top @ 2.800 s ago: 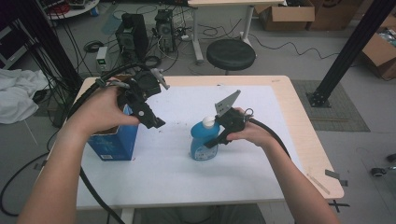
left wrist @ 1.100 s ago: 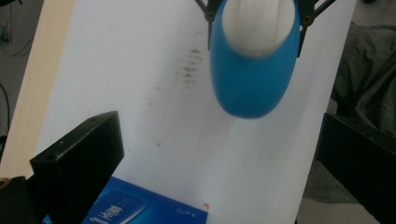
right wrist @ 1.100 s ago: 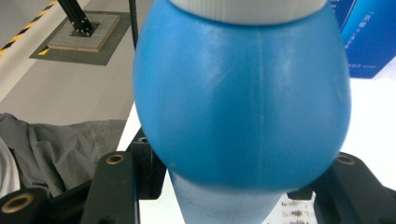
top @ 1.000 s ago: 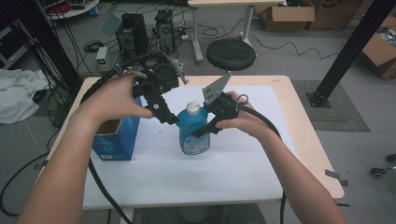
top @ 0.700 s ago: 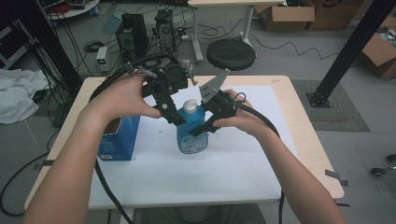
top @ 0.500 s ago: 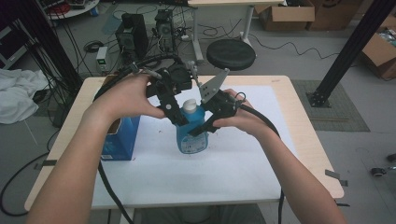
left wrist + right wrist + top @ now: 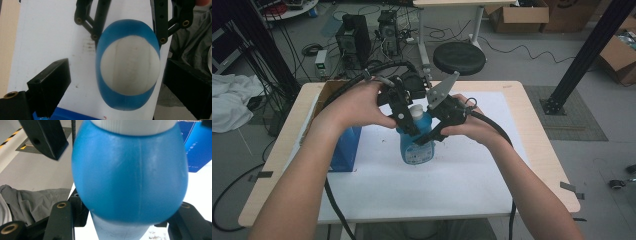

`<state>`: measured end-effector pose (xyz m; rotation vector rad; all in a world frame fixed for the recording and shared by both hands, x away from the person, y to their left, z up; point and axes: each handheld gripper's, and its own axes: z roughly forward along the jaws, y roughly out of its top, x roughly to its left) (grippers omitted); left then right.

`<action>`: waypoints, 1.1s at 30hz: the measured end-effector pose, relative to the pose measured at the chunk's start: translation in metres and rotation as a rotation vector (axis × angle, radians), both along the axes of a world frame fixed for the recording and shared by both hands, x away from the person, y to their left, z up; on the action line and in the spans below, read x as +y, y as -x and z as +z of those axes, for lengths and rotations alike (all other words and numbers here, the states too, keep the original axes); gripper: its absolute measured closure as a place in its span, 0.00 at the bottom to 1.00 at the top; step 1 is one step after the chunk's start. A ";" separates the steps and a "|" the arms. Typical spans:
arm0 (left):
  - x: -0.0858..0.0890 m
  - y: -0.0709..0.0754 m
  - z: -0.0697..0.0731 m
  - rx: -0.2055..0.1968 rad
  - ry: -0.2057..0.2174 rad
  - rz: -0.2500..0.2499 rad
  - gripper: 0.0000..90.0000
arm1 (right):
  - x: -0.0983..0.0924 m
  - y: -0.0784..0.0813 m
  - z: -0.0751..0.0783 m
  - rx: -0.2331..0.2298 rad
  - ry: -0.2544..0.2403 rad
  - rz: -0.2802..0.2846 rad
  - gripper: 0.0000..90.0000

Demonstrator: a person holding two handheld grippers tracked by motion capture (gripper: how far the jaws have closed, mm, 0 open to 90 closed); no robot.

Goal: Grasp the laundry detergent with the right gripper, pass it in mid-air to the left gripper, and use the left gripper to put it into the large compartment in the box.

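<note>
A blue bottle with a white cap stands on the white sheet that covers the table. My right gripper is shut on the bottle's body from the right; in the right gripper view the blue body sits between both jaws of the gripper. My left gripper comes down from the left over the cap. In the left gripper view the cap lies between the jaws of that gripper, with a gap at the left one. These jaws have just been closing and stand open.
A blue carton stands left of the bottle, under my left forearm. Behind the table are a black stool, computer cases and cables on the floor. A black post rises at the right, with cardboard boxes beyond.
My left gripper has moved right from above the blue carton to the bottle's cap and lowered around it. The right gripper carried the bottle slightly left earlier, then held still.
</note>
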<state>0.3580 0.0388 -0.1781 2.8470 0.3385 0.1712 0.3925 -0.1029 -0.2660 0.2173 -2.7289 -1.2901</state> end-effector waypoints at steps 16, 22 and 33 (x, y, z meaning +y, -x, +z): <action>-0.005 -0.001 -0.007 0.001 -0.010 -0.008 0.17 | -0.002 -0.001 0.001 0.003 -0.002 -0.003 0.50; -0.004 0.000 -0.008 0.005 -0.009 -0.009 0.19 | -0.003 -0.002 -0.001 0.005 -0.005 -0.006 0.50; -0.005 0.000 -0.008 0.011 0.001 -0.017 0.23 | -0.004 -0.003 -0.001 0.006 -0.008 -0.005 0.50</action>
